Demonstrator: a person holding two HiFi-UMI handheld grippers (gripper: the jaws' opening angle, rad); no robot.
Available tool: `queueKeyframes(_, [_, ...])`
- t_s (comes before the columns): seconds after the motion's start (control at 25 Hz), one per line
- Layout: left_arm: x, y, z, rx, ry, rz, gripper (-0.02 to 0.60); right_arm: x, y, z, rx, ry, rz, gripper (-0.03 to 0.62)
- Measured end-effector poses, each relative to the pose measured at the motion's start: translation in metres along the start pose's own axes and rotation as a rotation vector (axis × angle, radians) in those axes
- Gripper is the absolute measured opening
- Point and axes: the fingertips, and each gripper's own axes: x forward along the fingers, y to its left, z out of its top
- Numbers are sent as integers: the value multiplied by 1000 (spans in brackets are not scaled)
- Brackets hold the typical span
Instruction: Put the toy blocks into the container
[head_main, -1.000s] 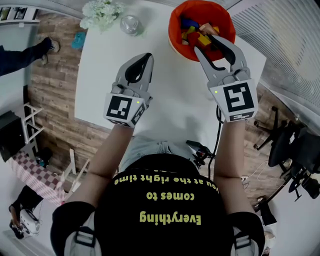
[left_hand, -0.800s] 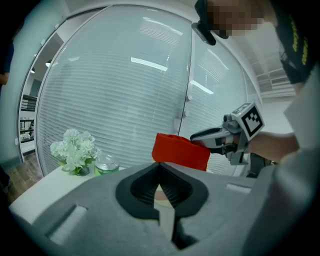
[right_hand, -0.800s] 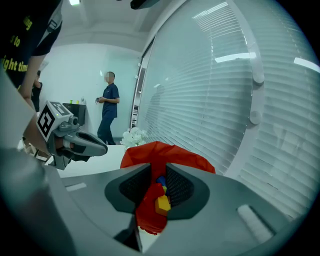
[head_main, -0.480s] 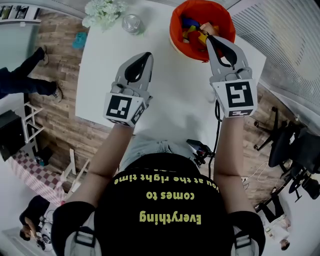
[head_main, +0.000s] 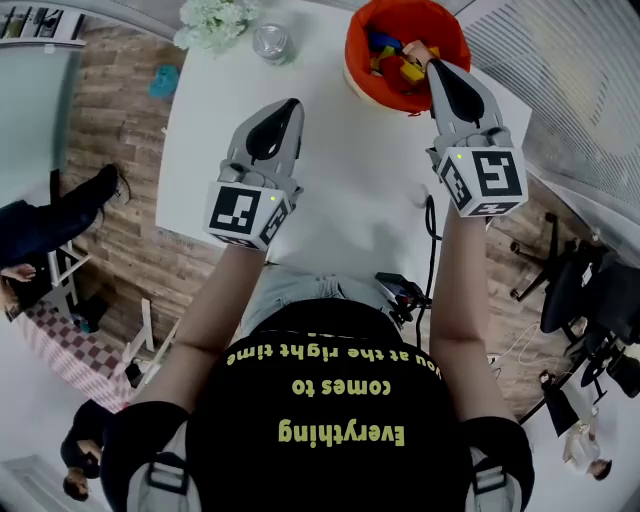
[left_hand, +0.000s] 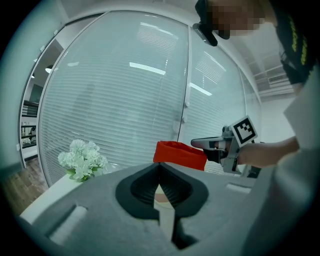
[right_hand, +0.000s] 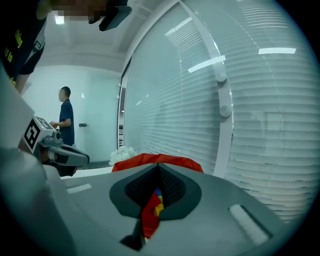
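i'm looking at the container (head_main: 352, 48) standing upright near the far edge of the white table (head_main: 345, 175), over on my right side. it's showing as a round orange-red tub with soft, slightly crumpled walls, and its mouth is facing up, wide open. the toy blocks (head_main: 398, 66) are lying in a loose pile inside it, tilting every which way and showing yellow, blue and red pieces, all sitting below the rim.
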Motion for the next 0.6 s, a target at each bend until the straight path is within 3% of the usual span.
queueKeyframes(0.32, [-24,13,8,9,-15,26,-2,-22,-8,30,49,-179,-75,6])
queueKeyframes(0.6, [-38,19,26,26,-55,27,-2,-64,-1,58,36,-239,-117,6])
